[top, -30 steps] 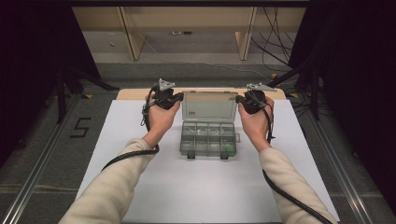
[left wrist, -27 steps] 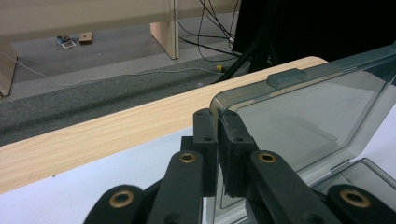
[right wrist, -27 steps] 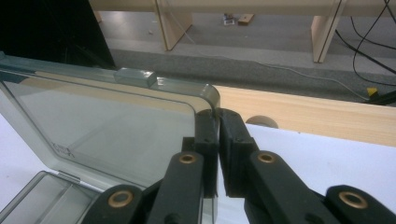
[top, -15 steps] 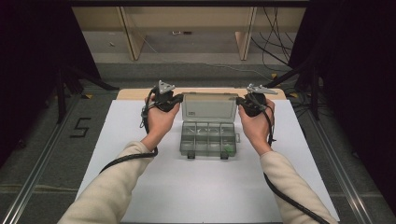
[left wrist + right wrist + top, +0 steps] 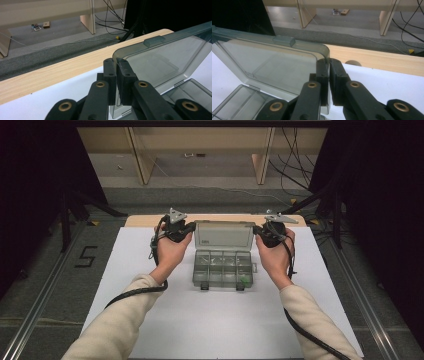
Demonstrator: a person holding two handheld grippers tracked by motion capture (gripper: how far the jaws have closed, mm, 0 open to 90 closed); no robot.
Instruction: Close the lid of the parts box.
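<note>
Two grippers hold one clear plastic compartment box [image 5: 223, 262], which sits on the white sheet [image 5: 150, 320] covering the desk [image 5: 145, 220], in the middle of the sheet and toward its far edge. The box's lid [image 5: 223, 235] stands raised behind the tray, hinged along the tray's far side, with its latch tab at the top edge. The left gripper [image 5: 186, 231] is at the lid's left edge, and in the left gripper view its jaws are clamped on the lid's upper corner [image 5: 117, 58], the thin plastic pinched between the two black pads. The right gripper [image 5: 258, 231] is at the lid's right edge, and in the right gripper view its jaws are likewise pressed together on the lid's other upper corner [image 5: 325, 56]. The tray in front of the lid is split into small compartments, and a small green item [image 5: 243, 280] lies in the one at the tray's near right corner. Two dark latches [image 5: 204, 286] sit on the tray's near edge.
</note>
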